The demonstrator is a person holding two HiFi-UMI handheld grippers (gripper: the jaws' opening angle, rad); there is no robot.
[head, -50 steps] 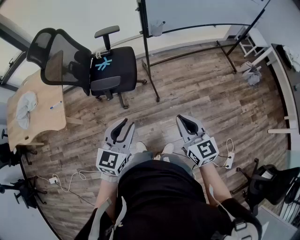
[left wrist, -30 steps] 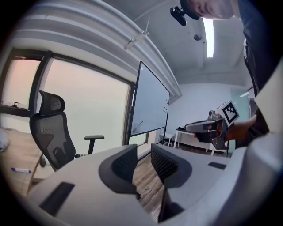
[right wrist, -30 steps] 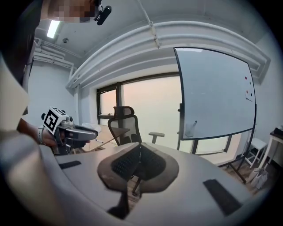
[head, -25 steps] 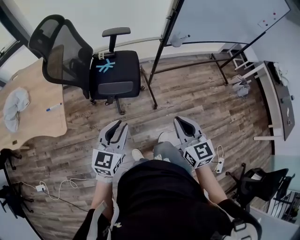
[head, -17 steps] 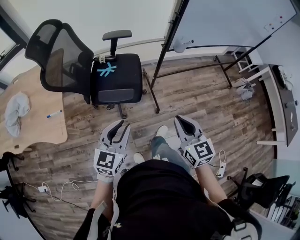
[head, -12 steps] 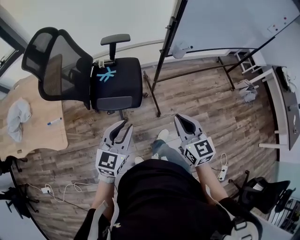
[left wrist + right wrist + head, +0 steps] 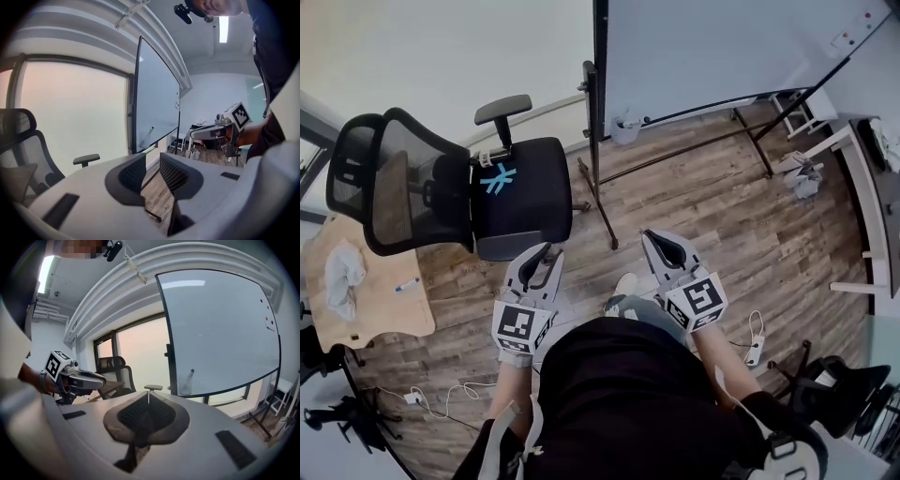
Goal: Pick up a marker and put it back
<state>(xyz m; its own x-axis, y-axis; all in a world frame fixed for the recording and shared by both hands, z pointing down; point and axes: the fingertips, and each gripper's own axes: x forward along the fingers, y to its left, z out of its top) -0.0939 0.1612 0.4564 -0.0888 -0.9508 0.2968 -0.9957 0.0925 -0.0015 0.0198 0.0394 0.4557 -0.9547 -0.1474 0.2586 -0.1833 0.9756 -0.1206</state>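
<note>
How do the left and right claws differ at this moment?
The left claw has its jaws apart; the right claw has them shut together. The left claw is near the office chair; the right claw is over wooden floor. Both are empty.

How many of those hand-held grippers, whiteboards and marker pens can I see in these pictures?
Grippers: 2, the left gripper, jaws apart, and the right gripper, jaws together.
Whiteboards: 1.
Markers: 2, a marker in the cup on the board, and what looks like a marker on the wooden desk.
Total: 5.
</note>
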